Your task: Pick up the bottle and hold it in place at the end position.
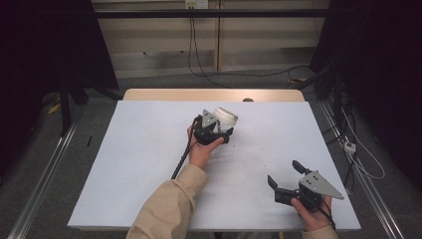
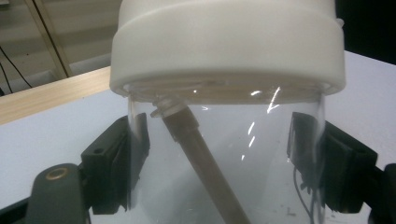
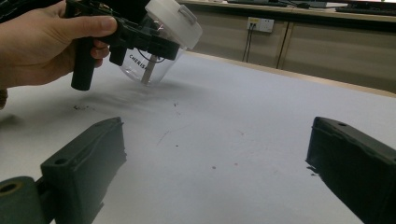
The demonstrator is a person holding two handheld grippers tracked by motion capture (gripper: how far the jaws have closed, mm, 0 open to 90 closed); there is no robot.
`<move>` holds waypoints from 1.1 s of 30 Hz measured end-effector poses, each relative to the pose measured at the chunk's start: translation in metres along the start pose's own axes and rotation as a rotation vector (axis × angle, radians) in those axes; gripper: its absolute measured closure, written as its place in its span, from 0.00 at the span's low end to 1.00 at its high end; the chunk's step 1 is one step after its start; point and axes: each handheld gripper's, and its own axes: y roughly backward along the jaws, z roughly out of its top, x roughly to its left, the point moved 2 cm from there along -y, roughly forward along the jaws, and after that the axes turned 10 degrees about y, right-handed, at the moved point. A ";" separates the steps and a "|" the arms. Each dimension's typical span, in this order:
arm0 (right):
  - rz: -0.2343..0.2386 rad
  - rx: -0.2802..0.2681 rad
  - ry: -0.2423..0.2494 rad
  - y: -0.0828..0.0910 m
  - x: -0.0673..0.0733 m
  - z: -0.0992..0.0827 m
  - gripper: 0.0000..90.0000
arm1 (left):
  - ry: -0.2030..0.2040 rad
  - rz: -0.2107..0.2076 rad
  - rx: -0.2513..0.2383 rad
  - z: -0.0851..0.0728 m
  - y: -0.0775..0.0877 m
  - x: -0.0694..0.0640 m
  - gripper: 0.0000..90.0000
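Left gripper [image 1: 217, 133] has the clear jar [image 1: 222, 125] clamped, jaws pressed to either side of its see-through wall just under the white lid [image 1: 226, 117]. You can see it plainly in the left gripper view: one black jaw on each flank of the jar [image 2: 224, 154], lid [image 2: 229, 46] sitting above them. From the right gripper view the jar [image 3: 156, 56] is tipped, lid [image 3: 175, 21] leaning up and away from the holding hand [image 3: 37, 42], its base low over the counter [image 3: 233, 116]; whether the base still touches the surface I can't quite tell. Something like a brownish stick [image 2: 203, 163] slants inside.

Right gripper [image 1: 285, 177] sits near the front right corner of the counter [image 1: 139, 149], jaws spread wide, nothing between them. And here's what matters: the jar lies ahead and to the left of that open gripper, well apart, with its long axis tilted so the lid faces up and rightward. The left hand [image 1: 201, 149] has the body pinned; the right is the free one, and I'd judge the lid is its target, reached by travelling forward-left across bare counter.
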 end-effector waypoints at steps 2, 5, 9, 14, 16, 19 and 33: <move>0.001 0.001 0.001 0.000 0.000 0.000 0.04 | 0.003 -0.001 0.004 -0.003 -0.003 -0.001 0.21; 0.003 0.001 -0.001 0.000 0.001 0.000 0.04 | -0.011 0.008 0.017 -0.005 -0.005 0.000 0.21; 0.003 0.002 0.000 0.000 0.001 0.000 0.04 | -0.004 0.003 0.012 -0.006 -0.006 0.000 0.21; 0.000 0.005 0.000 0.000 0.000 -0.001 0.04 | -0.005 -0.007 0.017 -0.006 -0.004 0.001 0.21; 0.001 0.004 -0.001 0.001 0.000 -0.001 0.04 | -0.015 -0.014 0.025 -0.006 -0.004 0.001 0.21; 0.002 0.005 0.000 0.001 0.001 -0.001 0.04 | -0.031 -0.008 0.029 -0.006 -0.002 0.000 0.21; 0.001 0.005 0.004 0.002 0.001 0.000 0.04 | -0.033 -0.013 0.006 -0.012 0.008 0.000 0.21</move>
